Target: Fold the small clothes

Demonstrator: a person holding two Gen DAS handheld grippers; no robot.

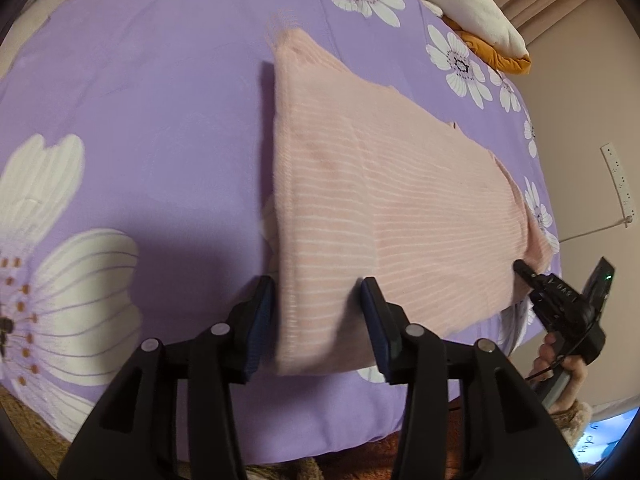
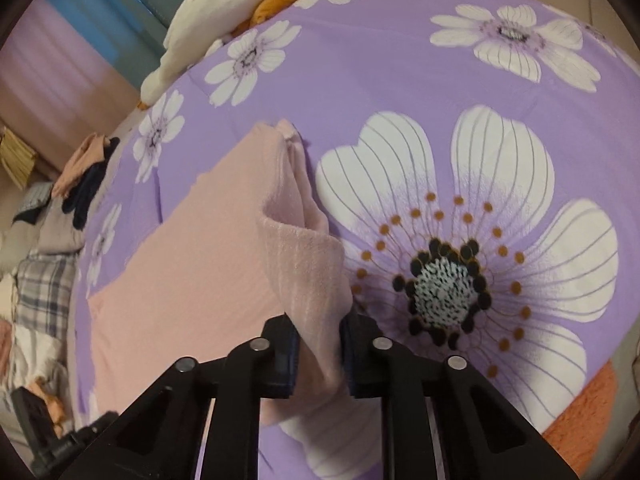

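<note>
A pink ribbed garment (image 1: 384,208) lies on the purple flowered bedspread (image 1: 152,128), folded along its left edge. My left gripper (image 1: 318,300) is open, its fingers standing either side of the garment's near left corner, which runs between them. My right gripper (image 2: 318,344) is shut on a raised fold of the same pink garment (image 2: 192,272), lifting that edge off the bedspread (image 2: 440,80). The right gripper also shows in the left wrist view (image 1: 524,272) at the garment's right corner, held by a hand.
A cream and orange bundle of clothes (image 1: 472,4) lies at the far corner of the bed, also in the right wrist view (image 2: 224,24). More clothes (image 2: 84,176) and a plaid cloth (image 2: 40,292) lie beyond the bed's left edge. A wall socket (image 1: 618,180) is at the right.
</note>
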